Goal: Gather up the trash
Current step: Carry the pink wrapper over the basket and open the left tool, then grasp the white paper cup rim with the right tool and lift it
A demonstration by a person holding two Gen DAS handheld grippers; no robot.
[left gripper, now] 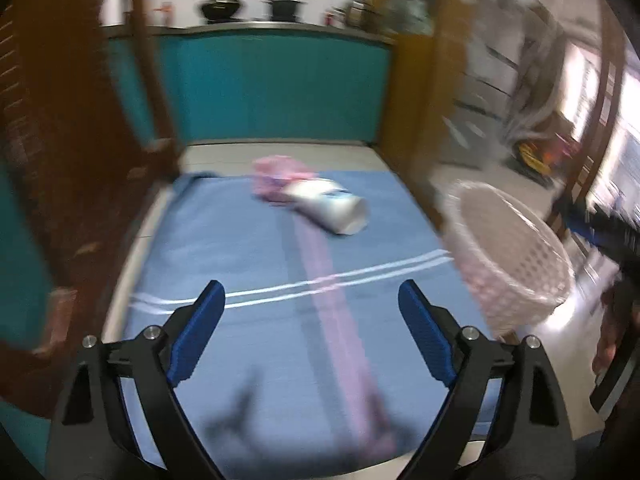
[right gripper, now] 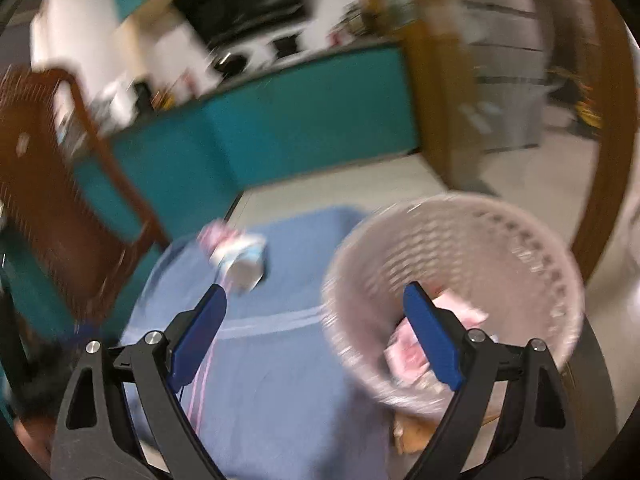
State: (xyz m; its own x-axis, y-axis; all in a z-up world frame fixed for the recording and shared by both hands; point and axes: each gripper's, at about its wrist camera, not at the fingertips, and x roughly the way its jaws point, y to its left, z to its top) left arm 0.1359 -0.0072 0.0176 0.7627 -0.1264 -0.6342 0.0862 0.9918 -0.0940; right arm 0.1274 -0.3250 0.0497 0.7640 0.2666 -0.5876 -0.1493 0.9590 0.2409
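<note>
Ahead of the wide-open, empty left tongs (left gripper: pixel 311 336), a white cup (left gripper: pixel 334 210) lies tipped against a pink wrapper (left gripper: pixel 276 178) on the blue-clothed worktop (left gripper: pixel 224 240). Right tongs (right gripper: pixel 316 334) gape empty too, their right finger over the white basket (right gripper: pixel 500 240) holding pink scraps (right gripper: pixel 404 356); a wooden chair (right gripper: pixel 60 184) crowds the left.

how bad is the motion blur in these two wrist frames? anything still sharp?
Left wrist: left tool is crisp; the cup, pink wrapper and basket are smeared, and the fisheye bends the posts. Right wrist: heavier, tilted blur; right tool is sharp, the basket weave streaks.
</note>
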